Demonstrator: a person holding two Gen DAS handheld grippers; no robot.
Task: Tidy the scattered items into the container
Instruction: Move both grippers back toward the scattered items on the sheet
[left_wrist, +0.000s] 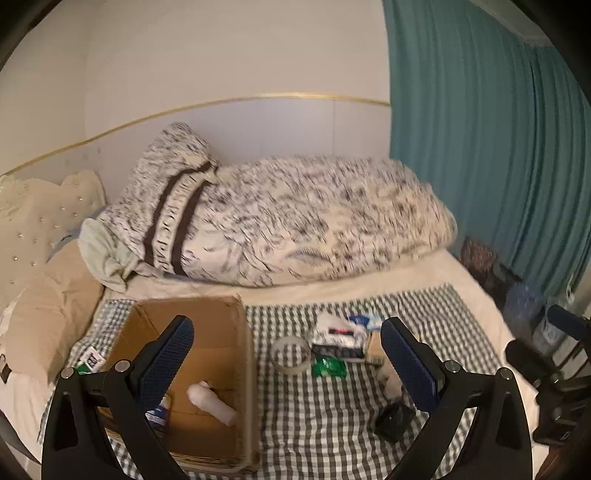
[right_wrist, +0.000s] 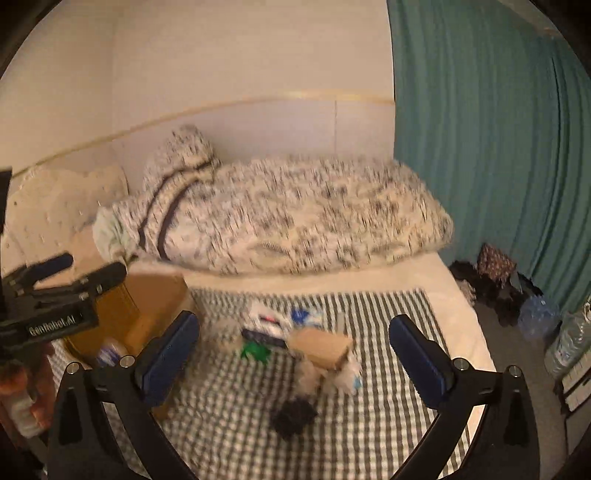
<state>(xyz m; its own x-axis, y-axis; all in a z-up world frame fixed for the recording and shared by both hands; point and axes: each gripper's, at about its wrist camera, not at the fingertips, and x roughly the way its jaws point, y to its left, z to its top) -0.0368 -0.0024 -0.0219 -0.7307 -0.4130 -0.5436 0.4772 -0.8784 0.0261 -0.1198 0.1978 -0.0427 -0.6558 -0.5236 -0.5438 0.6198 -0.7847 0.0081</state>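
An open cardboard box (left_wrist: 218, 325) stands on the checked cloth (left_wrist: 332, 424). It holds a white bottle (left_wrist: 212, 402) and a blue-labelled item (left_wrist: 159, 413). To its right lie a tape roll (left_wrist: 291, 356), a green packet (left_wrist: 328, 365), a dark-and-white packet (left_wrist: 340, 339), a small carton (right_wrist: 321, 347), white crumpled stuff (right_wrist: 343, 376) and a black object (right_wrist: 293, 415). My left gripper (left_wrist: 288, 328) is open and empty, with its left finger over the box. My right gripper (right_wrist: 295, 325) is open and empty above the scattered items. The same box (right_wrist: 147, 302) shows in the right wrist view.
A rolled patterned duvet (left_wrist: 295, 221) lies across the bed behind the cloth. Pillows (left_wrist: 48, 314) sit at the left and a teal curtain (left_wrist: 498, 147) hangs at the right. Water bottles (right_wrist: 535, 317) and dark clutter (right_wrist: 491, 280) stand on the floor beside the bed.
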